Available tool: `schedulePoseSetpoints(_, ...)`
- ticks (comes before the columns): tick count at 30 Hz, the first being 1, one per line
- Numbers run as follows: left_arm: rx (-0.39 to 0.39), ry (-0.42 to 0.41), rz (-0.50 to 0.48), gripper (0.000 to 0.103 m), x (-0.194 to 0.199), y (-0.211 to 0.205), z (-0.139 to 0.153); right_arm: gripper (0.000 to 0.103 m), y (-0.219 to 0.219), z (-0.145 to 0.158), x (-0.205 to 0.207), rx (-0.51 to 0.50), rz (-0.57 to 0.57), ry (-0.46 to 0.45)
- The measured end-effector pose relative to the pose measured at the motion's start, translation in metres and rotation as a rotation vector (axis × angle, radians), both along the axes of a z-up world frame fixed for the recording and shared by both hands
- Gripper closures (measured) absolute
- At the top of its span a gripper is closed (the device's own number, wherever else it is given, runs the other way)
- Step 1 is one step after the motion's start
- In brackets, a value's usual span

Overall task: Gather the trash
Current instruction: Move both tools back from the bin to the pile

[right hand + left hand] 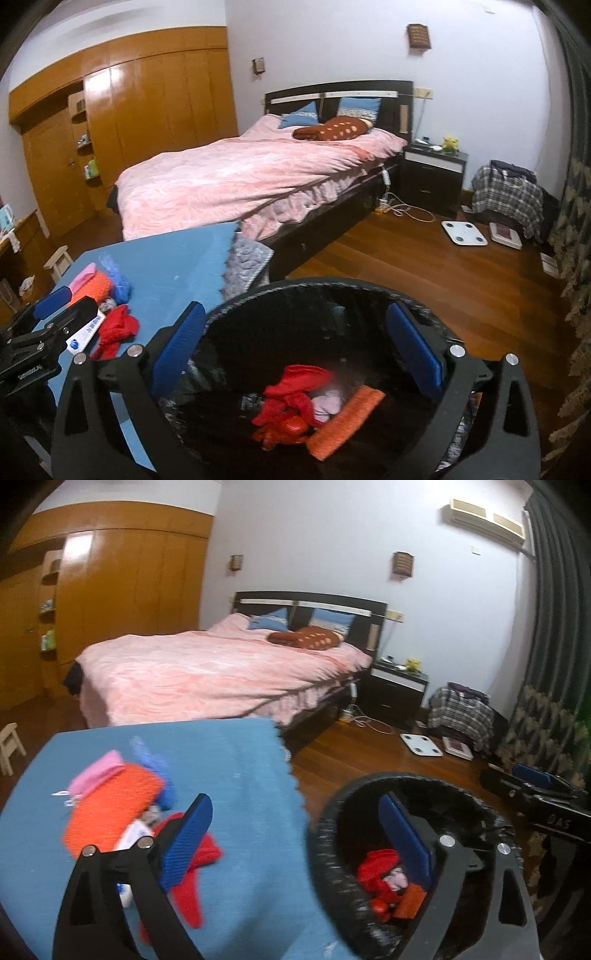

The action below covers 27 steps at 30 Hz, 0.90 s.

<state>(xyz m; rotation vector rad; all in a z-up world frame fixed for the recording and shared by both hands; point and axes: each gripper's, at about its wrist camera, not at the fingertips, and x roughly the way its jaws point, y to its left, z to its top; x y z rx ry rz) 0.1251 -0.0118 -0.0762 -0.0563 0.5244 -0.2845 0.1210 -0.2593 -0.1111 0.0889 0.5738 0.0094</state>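
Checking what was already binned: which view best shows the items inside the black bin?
The right wrist view: it looks straight down into the bin, showing red, pink and orange pieces. The left wrist view shows the bin at an angle, its contents partly hidden by a finger.

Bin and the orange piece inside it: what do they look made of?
The bin looks lined with a thin black plastic bag: its inside is glossy and mirror-like, and the rim is wrinkled and flecked. The orange piece looks like knitted or woven fabric, matte with a ribbed, nubby texture. Neither is certain from these views.
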Motion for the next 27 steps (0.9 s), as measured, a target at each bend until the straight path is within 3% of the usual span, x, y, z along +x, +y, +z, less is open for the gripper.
schedulePoseSetpoints(18, 0.05, 0.016, 0.271, 0.012, -0.002, 0.123, -0.014, 0.007, 0.127, 0.0, 0.045, 0.021, 0.23, 0.005)
schedulePoseSetpoints(27, 0.057, 0.034, 0.351, 0.012, -0.002, 0.16, -0.032, 0.007, 0.184, -0.023, 0.066, -0.007, 0.303, 0.036)
